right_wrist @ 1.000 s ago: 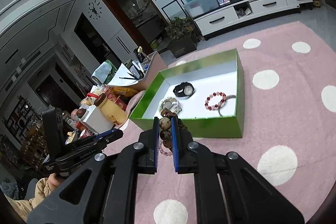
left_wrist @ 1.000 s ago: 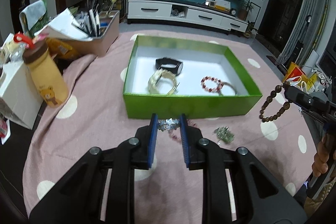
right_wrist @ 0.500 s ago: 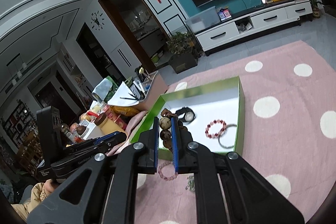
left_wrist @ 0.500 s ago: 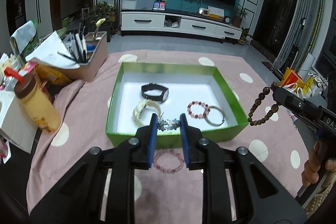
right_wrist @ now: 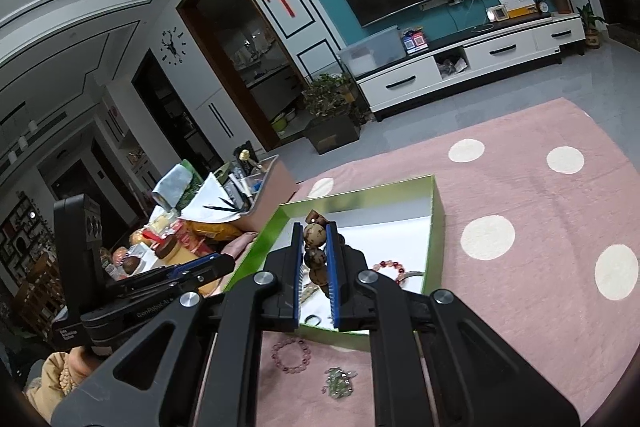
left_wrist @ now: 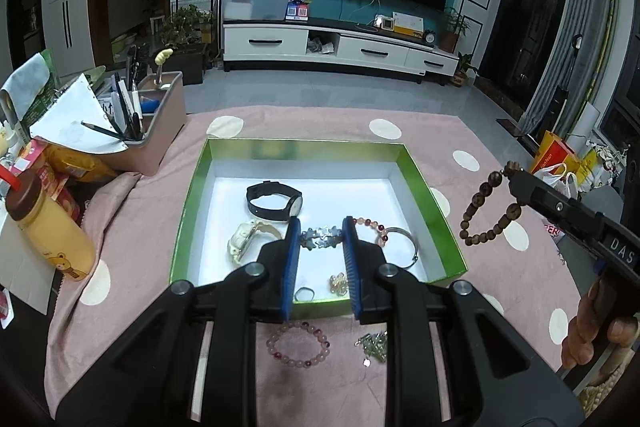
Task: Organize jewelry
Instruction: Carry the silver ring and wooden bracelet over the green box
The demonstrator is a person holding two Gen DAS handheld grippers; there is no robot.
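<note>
Pink dotted cloth (left_wrist: 460, 143) covers the work surface, with a television wall filling the top of both views. At centre frame of the left view sits the green box (left_wrist: 436, 215), its white floor already holding a black watch (left_wrist: 274, 201), a pale watch (left_wrist: 250, 239), a red bead bracelet (left_wrist: 374, 227), a silver bangle (left_wrist: 406, 247), a small ring (left_wrist: 305, 293) and a yellowish trinket (left_wrist: 339, 281).

My left gripper (left_wrist: 320, 239) is clamped on a silver flower bracelet (left_wrist: 322, 237), carried above the box interior. My right gripper (right_wrist: 314, 259), seen at the right edge of the left view, is pinched on a brown wooden bead bracelet (left_wrist: 486, 207) that dangles beside the box's right wall, outside it.

Step in hand, as I judge it: delivery of both pieces into the box. The left needs only lowering and parting of the jaws over bare floor; the right must first travel inward over the rim.

Remaining on the cloth at lower centre: a pink bead bracelet (left_wrist: 298, 343) and a small green-silver chain piece (left_wrist: 373, 345).
</note>
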